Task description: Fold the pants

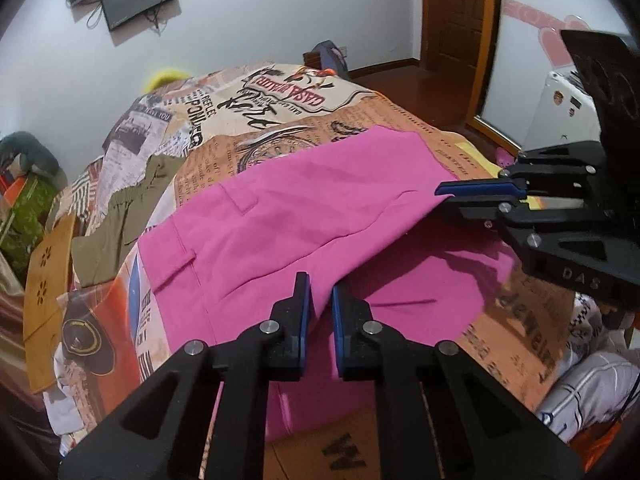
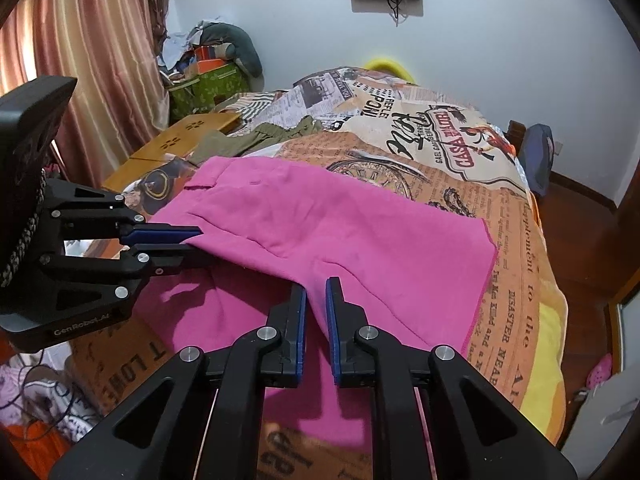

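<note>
Pink pants (image 1: 288, 216) lie on a bed with a newspaper-print cover; they also show in the right wrist view (image 2: 340, 232). My left gripper (image 1: 321, 292) is shut on the near edge of the upper pink layer and holds it lifted over the lower layer. In the right wrist view the left gripper (image 2: 200, 240) pinches the fabric at the left. My right gripper (image 2: 316, 292) is shut on the same lifted edge further right. In the left wrist view the right gripper (image 1: 442, 194) pinches the fabric at the right.
An olive green garment (image 1: 120, 216) lies on the bed beyond the pants. A wooden lap table (image 2: 176, 148) sits at the bed's left side. Pillows and clutter lie near the front. A wooden floor (image 2: 580, 232) is right of the bed.
</note>
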`<state>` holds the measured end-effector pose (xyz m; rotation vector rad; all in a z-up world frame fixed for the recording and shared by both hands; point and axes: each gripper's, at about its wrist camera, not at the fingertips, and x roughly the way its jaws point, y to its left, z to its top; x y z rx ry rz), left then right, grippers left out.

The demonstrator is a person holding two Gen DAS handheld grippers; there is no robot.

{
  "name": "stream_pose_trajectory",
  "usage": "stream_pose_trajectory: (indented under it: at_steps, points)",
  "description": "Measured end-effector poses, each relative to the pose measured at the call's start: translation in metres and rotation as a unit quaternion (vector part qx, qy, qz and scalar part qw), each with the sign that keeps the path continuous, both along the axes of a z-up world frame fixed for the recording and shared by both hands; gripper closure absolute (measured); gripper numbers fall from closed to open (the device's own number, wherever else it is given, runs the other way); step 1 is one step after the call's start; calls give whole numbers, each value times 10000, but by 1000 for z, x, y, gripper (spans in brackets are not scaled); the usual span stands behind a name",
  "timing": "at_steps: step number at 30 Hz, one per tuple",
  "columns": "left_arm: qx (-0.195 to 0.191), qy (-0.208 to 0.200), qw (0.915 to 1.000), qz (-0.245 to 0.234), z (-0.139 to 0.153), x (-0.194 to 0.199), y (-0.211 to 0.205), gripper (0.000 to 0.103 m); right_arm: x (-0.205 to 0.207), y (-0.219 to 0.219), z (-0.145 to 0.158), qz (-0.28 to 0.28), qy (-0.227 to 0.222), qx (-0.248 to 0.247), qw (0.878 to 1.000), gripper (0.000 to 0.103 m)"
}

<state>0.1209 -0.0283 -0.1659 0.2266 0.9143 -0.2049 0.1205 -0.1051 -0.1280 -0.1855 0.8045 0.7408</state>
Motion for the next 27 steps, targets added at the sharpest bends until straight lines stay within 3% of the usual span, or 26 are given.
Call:
stream_pose_trajectory:
  at_steps: [6, 20, 27]
  points:
    - [59, -8, 10000, -53, 1, -16, -9, 93, -13, -8, 2, 86, 45, -51, 9999, 95]
    - [-188, 36, 9996, 193, -2, -32, -4, 97, -30, -21, -8, -16, 304, 26, 9995, 95]
    - [-207, 5, 9994, 267, 1, -33, -2, 99, -37, -17, -9, 11, 148, -222, 9996, 94]
